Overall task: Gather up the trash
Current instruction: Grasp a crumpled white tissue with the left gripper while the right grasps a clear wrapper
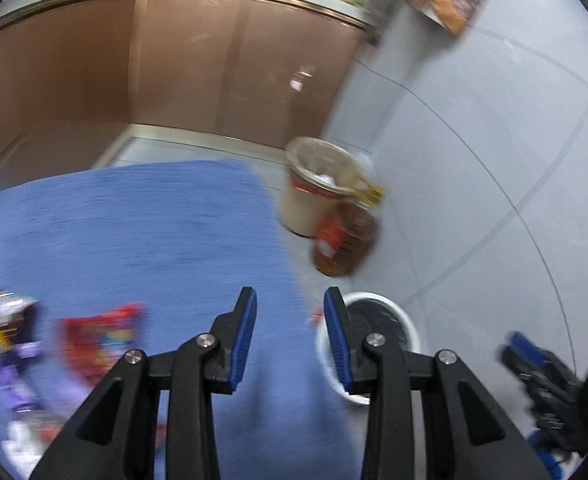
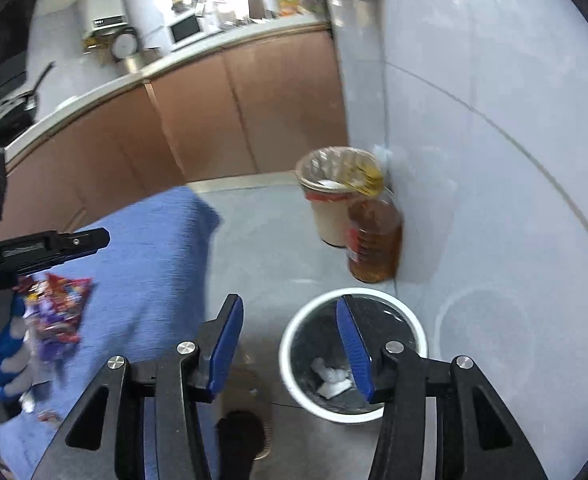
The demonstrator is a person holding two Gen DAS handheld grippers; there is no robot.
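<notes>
At the left, crumpled snack wrappers lay on the blue mat; they looked light, thin and slippery, best pinched at a raised crease or a free edge. The left gripper and the right gripper both stood with jaws apart and nothing between them. To the right, the white-rimmed bin held a few bits of crumpled white paper, and the lined beige bin beyond, beside an amber bottle, held something white.

We count two bins: one white-rimmed bin at five o'clock, one beige lined bin at twelve; one amber bottle; one blue mat; several wrappers at nine.
</notes>
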